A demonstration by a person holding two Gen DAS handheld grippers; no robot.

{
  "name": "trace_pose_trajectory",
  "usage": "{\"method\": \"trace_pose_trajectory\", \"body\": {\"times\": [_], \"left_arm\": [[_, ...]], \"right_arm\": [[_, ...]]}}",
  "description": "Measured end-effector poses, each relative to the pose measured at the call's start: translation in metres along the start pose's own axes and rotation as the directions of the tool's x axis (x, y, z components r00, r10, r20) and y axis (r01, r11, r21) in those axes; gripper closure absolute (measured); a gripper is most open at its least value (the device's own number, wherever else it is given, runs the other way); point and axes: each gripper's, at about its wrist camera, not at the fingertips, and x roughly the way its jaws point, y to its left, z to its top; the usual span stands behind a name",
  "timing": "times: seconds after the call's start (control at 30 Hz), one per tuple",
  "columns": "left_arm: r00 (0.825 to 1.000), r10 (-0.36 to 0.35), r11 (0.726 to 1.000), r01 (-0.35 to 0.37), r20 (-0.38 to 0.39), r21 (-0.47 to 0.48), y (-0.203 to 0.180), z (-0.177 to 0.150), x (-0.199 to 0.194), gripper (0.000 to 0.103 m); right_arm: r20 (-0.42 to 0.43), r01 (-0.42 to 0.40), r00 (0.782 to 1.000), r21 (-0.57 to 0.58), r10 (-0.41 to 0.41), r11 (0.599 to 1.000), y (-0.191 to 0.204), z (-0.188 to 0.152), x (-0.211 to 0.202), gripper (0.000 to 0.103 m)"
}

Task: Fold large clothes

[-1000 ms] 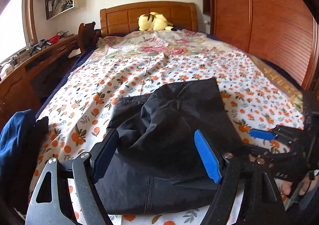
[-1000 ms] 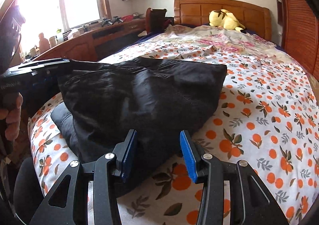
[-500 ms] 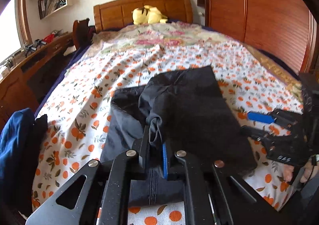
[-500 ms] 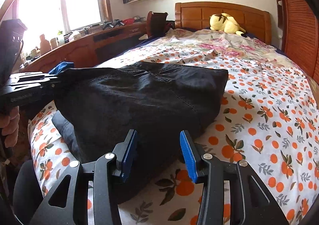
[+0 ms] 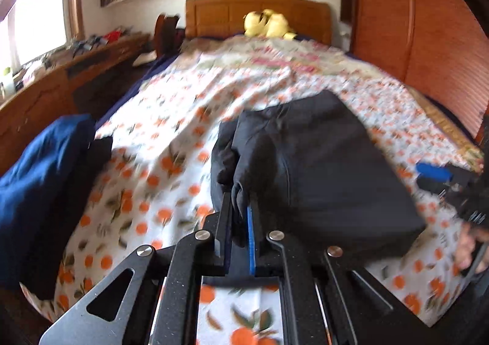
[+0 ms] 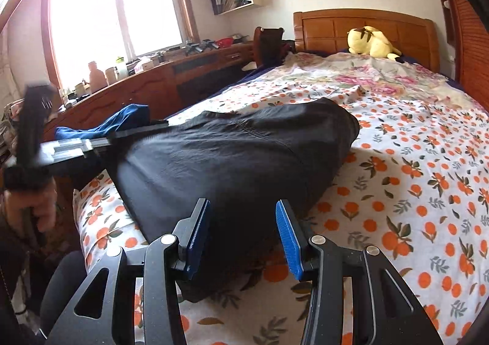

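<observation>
No writing, label or number is legible anywhere.

Motion blur smears the bedsheet [image 5: 171, 143] print, and the black garment [image 6: 232, 161] hides the sheet beneath.

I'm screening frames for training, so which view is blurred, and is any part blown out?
Left wrist view: motion-smeared bedsheet, though the left claw stays sharp. Right wrist view: crisp black garment, but the window is overexposed white.

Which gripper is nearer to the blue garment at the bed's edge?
Left. The left gripper, shut on the black garment, sits on the side nearest the blue garment; the open right gripper is across the black garment from it.
</observation>
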Motion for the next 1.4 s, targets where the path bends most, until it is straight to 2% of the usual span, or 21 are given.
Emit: {"method": "trace_pose_trajectory", "body": {"times": [0.13,0.3,0.4,1.1,1.2,1.27,1.3,1.33,1.4], "left_arm": [[0.999,-0.012,1.0,0.011,-0.039,-0.022,0.005,-0.015,0.016,0.094],[0.998,-0.003,1.0,0.003,-0.07,-0.005,0.003,-0.028,0.031,0.094],[0.996,-0.001,1.0,0.001,-0.084,-0.002,0.003,-0.034,0.039,0.094],[0.997,0.038,0.999,-0.036,-0.068,0.04,-0.001,-0.034,0.028,0.093],[0.997,0.036,0.999,-0.034,-0.064,0.023,0.002,-0.033,0.023,0.088],[0.998,0.033,0.999,-0.031,-0.059,0.019,0.004,-0.033,0.019,0.078],[0.998,0.025,1.0,-0.024,-0.053,0.019,0.005,-0.033,0.016,0.066],[0.999,0.011,1.0,-0.01,-0.038,0.019,0.007,-0.034,0.011,0.059],[1.0,0.002,1.0,-0.001,-0.028,0.028,0.009,-0.035,0.006,0.052]], "right_arm": [[-0.058,-0.018,0.998,-0.017,0.017,1.0,-0.002,-0.001,0.016,0.057],[-0.113,-0.042,0.993,0.018,0.044,0.999,-0.014,0.0,0.03,0.057],[-0.139,-0.038,0.99,-0.002,0.038,0.999,-0.011,0.0,0.038,0.057],[-0.114,-0.011,0.993,-0.03,0.007,0.999,-0.001,-0.006,0.031,0.055],[-0.109,-0.004,0.994,-0.031,0.001,1.0,-0.002,-0.007,0.03,0.055],[-0.103,0.002,0.995,-0.037,-0.006,0.999,-0.001,-0.006,0.028,0.055],[-0.103,0.003,0.995,-0.039,-0.007,0.999,-0.002,-0.005,0.026,0.055],[-0.102,0.004,0.995,-0.038,-0.008,0.999,-0.003,-0.005,0.025,0.055],[-0.102,0.013,0.995,-0.03,-0.016,0.999,-0.007,-0.002,0.023,0.055]]}}
